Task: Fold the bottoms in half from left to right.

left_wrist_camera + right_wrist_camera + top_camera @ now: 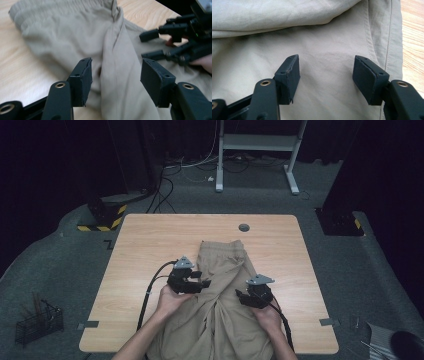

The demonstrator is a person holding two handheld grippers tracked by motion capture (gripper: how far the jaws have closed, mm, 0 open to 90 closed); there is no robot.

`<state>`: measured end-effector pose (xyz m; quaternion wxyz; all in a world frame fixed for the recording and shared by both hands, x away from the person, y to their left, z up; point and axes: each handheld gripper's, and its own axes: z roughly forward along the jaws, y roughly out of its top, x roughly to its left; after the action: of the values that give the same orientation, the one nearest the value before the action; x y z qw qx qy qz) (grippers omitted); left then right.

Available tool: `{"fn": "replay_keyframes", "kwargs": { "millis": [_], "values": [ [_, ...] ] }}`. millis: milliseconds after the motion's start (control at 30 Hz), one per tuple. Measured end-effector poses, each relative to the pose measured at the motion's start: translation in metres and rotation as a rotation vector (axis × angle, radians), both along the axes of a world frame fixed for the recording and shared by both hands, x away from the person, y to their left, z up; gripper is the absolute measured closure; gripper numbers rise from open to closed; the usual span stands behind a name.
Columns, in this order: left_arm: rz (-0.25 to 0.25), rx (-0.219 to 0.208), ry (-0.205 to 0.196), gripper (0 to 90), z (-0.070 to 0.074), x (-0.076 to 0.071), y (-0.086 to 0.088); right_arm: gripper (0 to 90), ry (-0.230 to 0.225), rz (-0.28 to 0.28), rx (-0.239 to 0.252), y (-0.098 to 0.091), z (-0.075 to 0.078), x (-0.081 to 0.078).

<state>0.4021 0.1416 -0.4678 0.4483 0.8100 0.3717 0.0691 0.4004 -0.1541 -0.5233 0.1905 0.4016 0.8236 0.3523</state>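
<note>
A pair of khaki trousers [220,285] lies crumpled on the wooden table [145,250], waistband toward the far side, legs running off the near edge. My left gripper [204,284] hovers over the garment's left part and stands open. In the left gripper view a raised fold of the trousers [117,62] lies below the open left gripper [116,80], its pads off the cloth. My right gripper [242,295] is over the garment's right part, open as well. In the right gripper view flat cloth [324,47] lies beneath the open right gripper [327,75]. The right gripper [152,43] also appears at the upper right of the left gripper view.
A round cable hole [244,227] sits near the table's far edge. On the floor are a black wire basket [37,322] at the left, a yellow-and-black striped base [102,215], cables, and a white stand [260,142] beyond the table.
</note>
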Motion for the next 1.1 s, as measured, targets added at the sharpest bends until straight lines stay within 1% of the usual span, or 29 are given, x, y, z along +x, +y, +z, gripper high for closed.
{"fn": "replay_keyframes", "kwargs": {
  "millis": [67, 133, 167, 267, 333, 367, 400, 467, 500, 533, 600, 633, 700, 733, 767, 800, 900, 967, 1000, 1100],
  "values": [
    [0.010, 0.000, 0.005, 41.9, -0.005, -0.008, 0.007, 38.6, 0.000, 0.000, 0.000, 0.000, 0.000, 0.000],
    [0.020, -0.006, 0.020, 41.9, -0.011, -0.016, 0.012, 38.2, 0.000, -0.001, 0.000, 0.000, 0.000, 0.000],
    [0.022, -0.005, 0.020, 41.9, -0.014, -0.019, 0.013, 37.5, 0.002, -0.003, 0.001, 0.000, 0.000, 0.001],
    [0.032, -0.022, 0.033, 41.9, -0.023, -0.028, 0.014, 35.2, 0.007, -0.016, 0.000, 0.000, 0.000, 0.001],
    [0.041, -0.020, 0.042, 42.0, -0.030, -0.032, 0.013, 32.7, 0.008, -0.025, -0.001, 0.000, 0.000, 0.001],
    [0.046, -0.019, 0.045, 42.1, -0.033, -0.033, 0.013, 32.3, 0.014, -0.037, 0.002, 0.000, 0.000, 0.001],
    [0.052, -0.021, 0.047, 42.1, -0.036, -0.034, 0.012, 32.3, 0.014, -0.037, 0.002, 0.000, 0.000, 0.001],
    [0.068, 0.000, 0.036, 42.2, -0.039, -0.036, 0.008, 32.4, 0.008, -0.043, -0.015, 0.001, 0.001, -0.003],
    [0.071, 0.005, 0.031, 42.4, -0.041, -0.037, 0.005, 32.5, 0.002, -0.036, -0.030, 0.002, 0.002, -0.005],
    [0.071, 0.012, 0.024, 42.8, -0.042, -0.037, 0.002, 32.5, 0.001, -0.025, -0.034, 0.004, 0.004, -0.008],
    [0.066, 0.018, 0.020, 43.1, -0.046, -0.037, -0.004, 32.8, -0.002, 0.000, -0.026, 0.005, 0.006, -0.013],
    [0.068, 0.020, 0.023, 43.2, -0.048, -0.037, -0.006, 33.0, 0.000, 0.011, -0.014, 0.005, 0.007, -0.016],
    [0.077, 0.030, 0.031, 43.6, -0.053, -0.036, -0.009, 33.1, 0.015, 0.032, 0.004, 0.005, 0.006, -0.019],
    [0.084, 0.039, 0.034, 43.6, -0.055, -0.035, -0.011, 33.1, 0.024, 0.036, 0.003, 0.006, 0.005, -0.020],
    [0.086, 0.046, 0.026, 43.6, -0.056, -0.034, -0.011, 32.1, 0.029, 0.044, -0.010, 0.008, 0.003, -0.020],
    [0.093, 0.056, 0.016, 44.1, -0.056, -0.034, -0.012, 32.7, 0.016, 0.046, -0.014, 0.009, 0.001, -0.021],
    [0.098, 0.121, -0.017, 44.4, -0.055, -0.032, -0.017, 32.6, 0.010, 0.046, -0.007, 0.010, 0.000, -0.019],
    [0.101, 0.154, -0.036, 44.3, -0.054, -0.029, -0.018, 32.6, 0.009, 0.046, -0.009, 0.011, 0.000, -0.016],
    [0.105, 0.152, -0.033, 44.6, -0.054, -0.028, -0.018, 32.6, 0.009, 0.044, -0.007, 0.012, 0.000, -0.015],
    [0.122, 0.163, -0.050, 44.9, -0.055, -0.024, -0.016, 32.6, 0.011, 0.036, -0.006, 0.015, 0.000, -0.010]
  ]
}}
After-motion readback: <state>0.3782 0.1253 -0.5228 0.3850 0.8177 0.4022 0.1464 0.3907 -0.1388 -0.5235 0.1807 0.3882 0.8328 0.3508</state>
